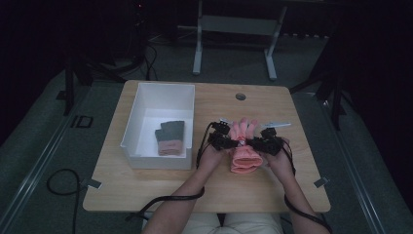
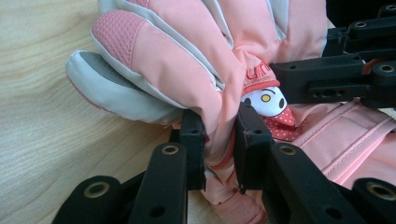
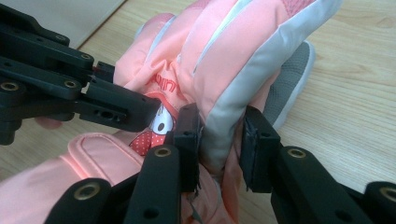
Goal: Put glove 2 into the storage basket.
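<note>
a: where's the glove [image 1: 245, 146]?

b: on the counter [image 1: 160, 187], between the two hand-held grippers. the left hand-held gripper [image 1: 225, 141] has it from one side, the right hand-held gripper [image 1: 259, 143] from the other, both at about the glove's middle.

a: how do the jaws stand?

b: in the left gripper view, the left hand-held gripper [image 2: 219, 140] is narrow, pinching a fold of pink fabric of the glove [image 2: 187, 60]. the right one reaches in just beyond, by the cartoon patch [image 2: 266, 100].

a: and the right?

b: same there. the right hand-held gripper [image 3: 222, 135] is closed to a narrow gap on the glove's [image 3: 224, 60] grey-edged side, with the left one touching the patch [image 3: 159, 123] just beyond.

a: which way does the glove lie?

b: fingers beyond the hand-held grippers, away from the person; cuff on the near side.

a: anything else?

b: a white box [image 1: 165, 92] outward of the left hand-held gripper, with another glove [image 1: 171, 138] lying inside it.
</note>
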